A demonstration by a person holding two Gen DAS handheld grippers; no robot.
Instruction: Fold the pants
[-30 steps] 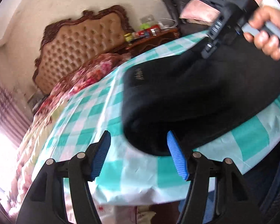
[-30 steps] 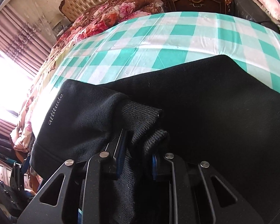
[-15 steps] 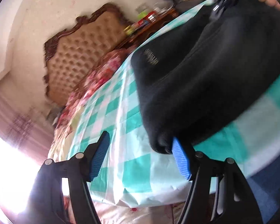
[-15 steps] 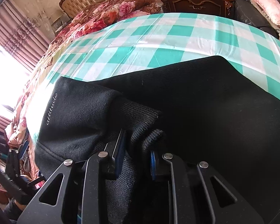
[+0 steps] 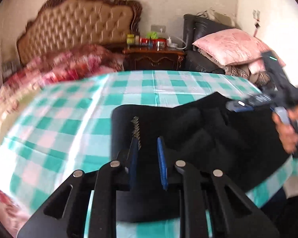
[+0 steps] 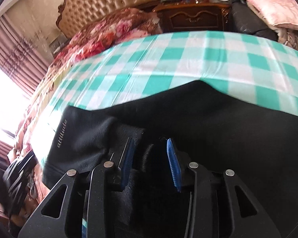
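On a table draped with a teal-and-white checked cloth (image 5: 73, 123), a pair of black pants (image 5: 208, 138) lies partly folded near the front edge, with a bed and carved headboard (image 5: 77, 25) behind.

Compared with 1 second ago, the 2 grippers have swapped roles. The left gripper (image 5: 148, 158), which hung wide apart just off the pants' near corner, now sits over the dark fabric with its jaws closing; cloth lies between the blue pads, though motion blur hides whether they are pressing on it yet. The right gripper (image 6: 152, 162), which was clamped on a ribbed cuff, is now opening, and the cuff sits loose between its parted pads. In the left view, a hand (image 5: 288, 130) holds that right gripper above the far side of the pants.

This reads as a handover: 1 fold seems laid down and released, while the left side takes a fresh grip for the next fold.
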